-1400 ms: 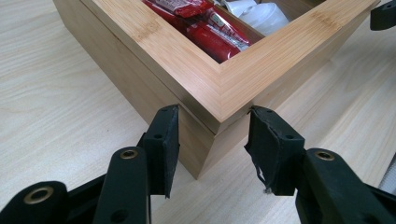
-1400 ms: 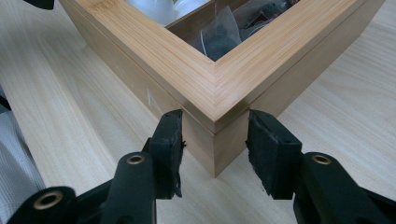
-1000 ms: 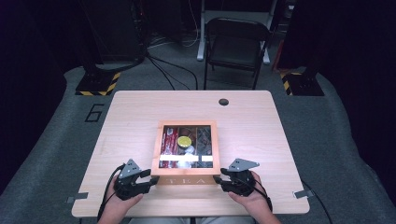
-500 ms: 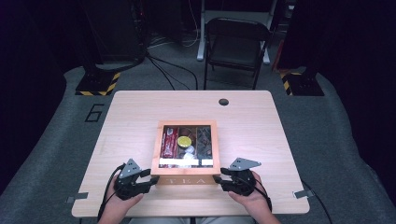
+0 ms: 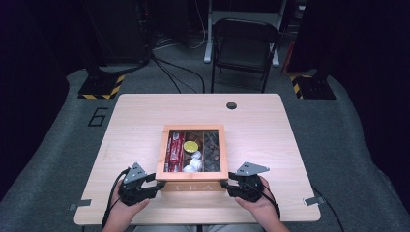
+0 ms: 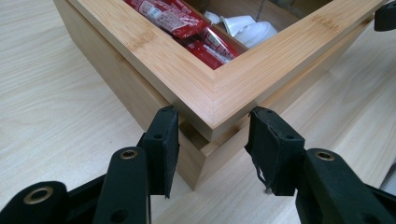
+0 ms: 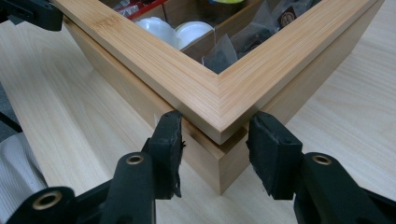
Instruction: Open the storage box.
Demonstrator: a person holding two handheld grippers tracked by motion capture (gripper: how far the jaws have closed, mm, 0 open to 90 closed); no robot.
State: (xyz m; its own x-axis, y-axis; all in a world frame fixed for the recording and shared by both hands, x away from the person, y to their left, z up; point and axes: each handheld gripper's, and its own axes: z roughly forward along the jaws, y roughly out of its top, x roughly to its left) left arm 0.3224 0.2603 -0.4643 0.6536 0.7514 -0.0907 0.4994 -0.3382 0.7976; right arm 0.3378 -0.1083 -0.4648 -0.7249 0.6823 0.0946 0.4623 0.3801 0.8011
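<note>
A bamboo tea box [image 5: 192, 186] with a framed lid [image 5: 193, 128] sits mid-table. Inside lie red packets [image 5: 174, 152], a yellow disc [image 5: 190, 146], white cups [image 5: 193, 163] and dark sachets [image 5: 211, 150]. My left gripper [image 5: 153, 183] is at the box's front left corner. In the left gripper view it [image 6: 212, 144] stands open, its jaws straddling that corner just under the lid's overhang [image 6: 215, 93]. My right gripper [image 5: 226, 184] mirrors it at the front right corner, open [image 7: 215, 149] with one jaw on each side below the lid frame [image 7: 219, 105].
The light wooden table [image 5: 270, 145] has a round hole [image 5: 231, 105] near its far edge. A black folding chair [image 5: 244, 46] stands behind it. A stand base with yellow-black tape [image 5: 101, 87] sits at the far left, with cables on the floor.
The bright glare along the front of the lid has faded. Both grippers stay at the box's front corners with hardly any movement.
</note>
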